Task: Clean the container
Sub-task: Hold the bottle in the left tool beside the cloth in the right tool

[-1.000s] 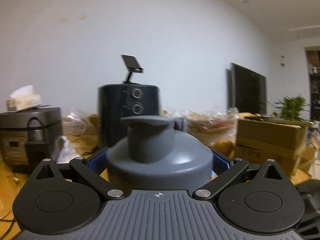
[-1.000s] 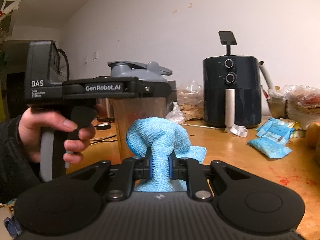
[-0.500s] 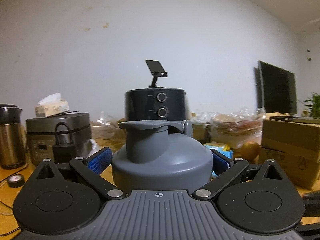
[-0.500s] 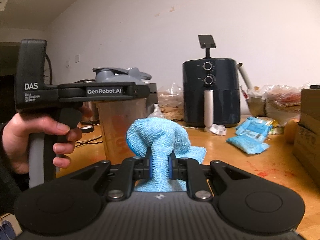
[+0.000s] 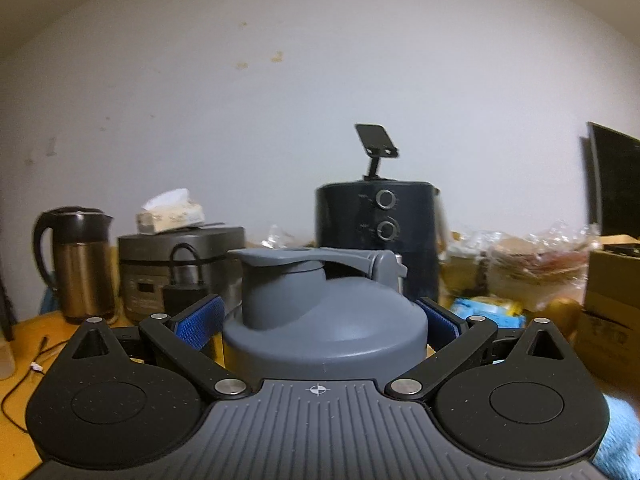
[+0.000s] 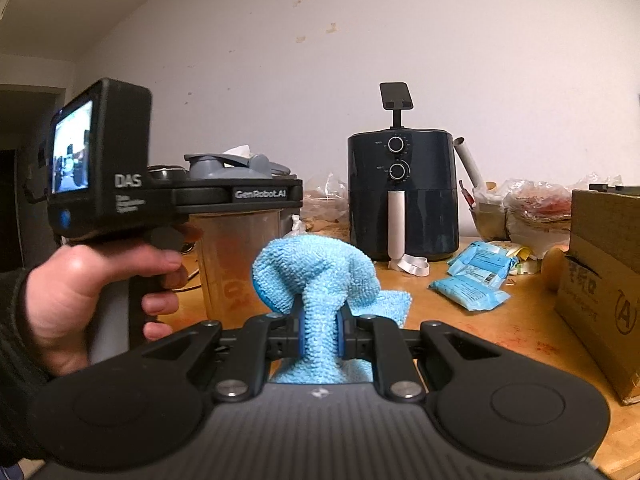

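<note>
Swung leftward since a second ago: left-wrist view now taking in a kettle point(image 5: 76, 262) and rice cooker point(image 5: 180, 270) at the bench's point(image 6: 500, 332) far left edge, air fryer point(image 5: 376, 240) shifted right of centre. Left gripper point(image 5: 320, 320) clamped wide on the container point(image 5: 324, 320), blue pads point(image 5: 200, 320) pressed against the grey lid's sides; clear body point(image 6: 236, 256) seen from the right wrist, held upright above the bench beside the person's hand point(image 6: 92, 300). Right gripper point(image 6: 319, 330) nearly closed, pinching the blue cloth point(image 6: 316, 280), bunched just beside the container's lower wall. Blue packets point(image 6: 472, 280) lying near the bench's right side, by a cardboard box point(image 6: 604, 276).
</note>
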